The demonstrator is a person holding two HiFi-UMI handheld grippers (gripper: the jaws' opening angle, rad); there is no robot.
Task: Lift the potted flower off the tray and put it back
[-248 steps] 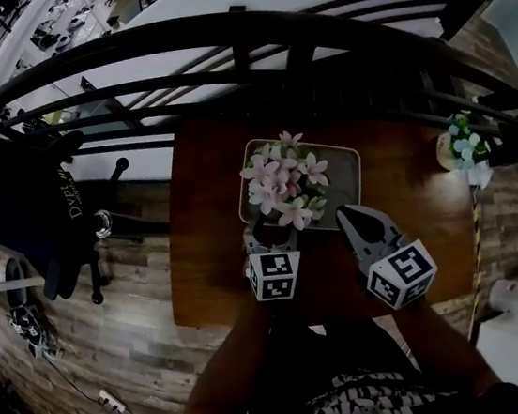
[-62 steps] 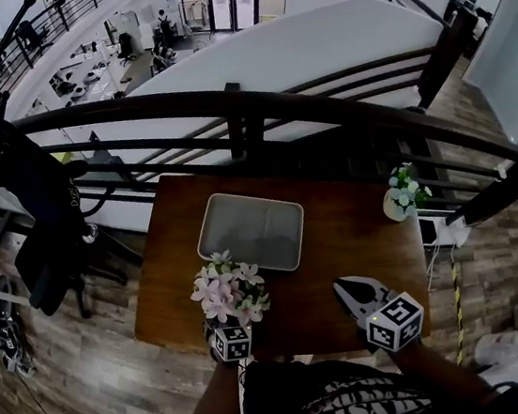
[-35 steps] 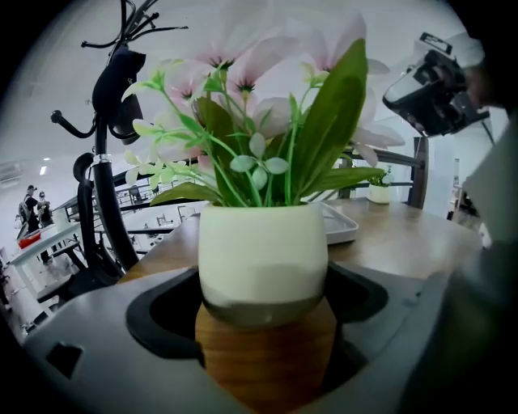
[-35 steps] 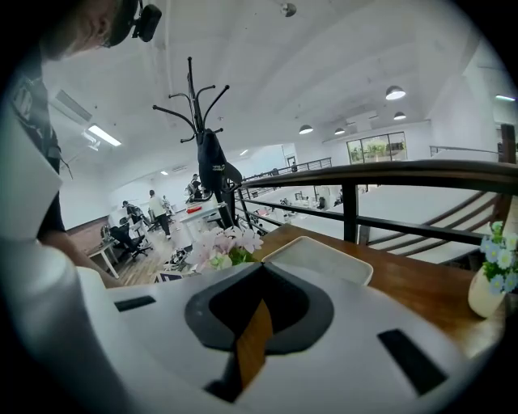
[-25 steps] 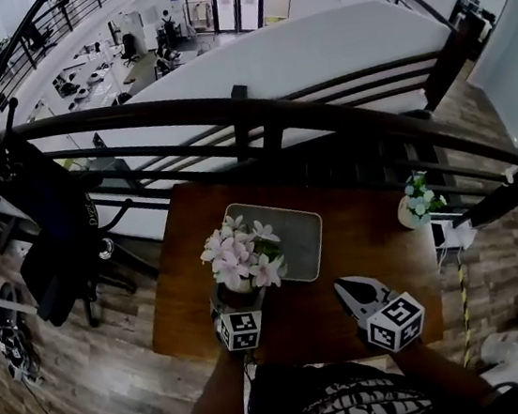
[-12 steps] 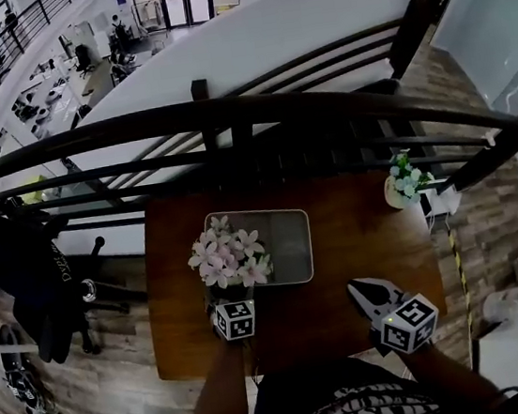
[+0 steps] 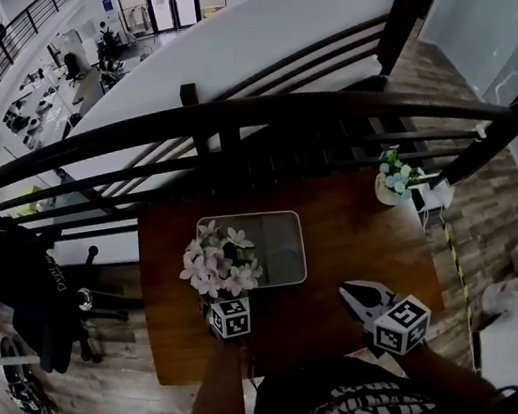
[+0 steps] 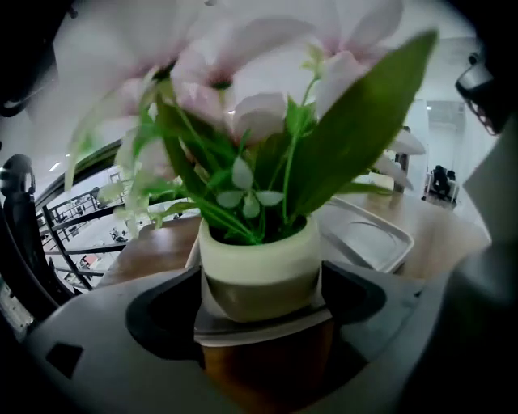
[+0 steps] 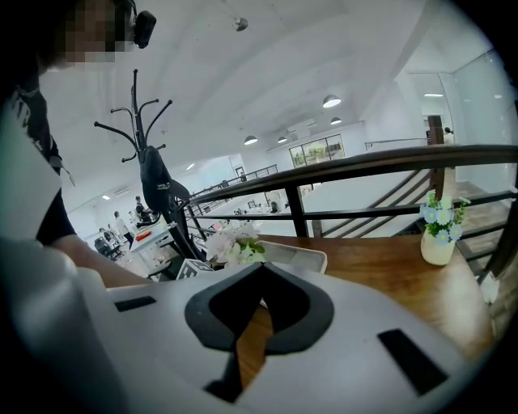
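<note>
At the tray's near-left corner, the potted flower (image 7: 217, 262) sits clamped in the left gripper (image 7: 226, 305), jaws pressed on both sides of the pot, low on its body. From the head view the blooms overlap the tray (image 7: 283, 245) rim; the left gripper view puts the tray behind and to the right of the pot. So the pot prob. isn't over the tray floor yet. Can't tell if its base is airborne or touching the table (image 7: 348, 237).

Step in hand, as I read it: the put-back. To do it well: keep the pot upright, lift its base clear of the tray's raised lip, carry it toward the tray's middle, lower till the base sits flat, and only then ease the jaws apart. Plant is top-heavy w/ a wide spread of blooms, so go slow and don't tilt.

The right gripper (image 7: 351, 291) is near the tray's near-right side, well apart from it, w/ jaws closed on nothing.

Materials: pot is round and smooth, cream upper band over a greyer lower part, looks glazed and may slip. Petals are pale pink, leaves long and green. Tray is a shallow grey rectangle w/ rounded corners. Table is dark wood, visible grain. A small vase of blue-white flowers (image 7: 390, 179) stands well right of the tray.
</note>
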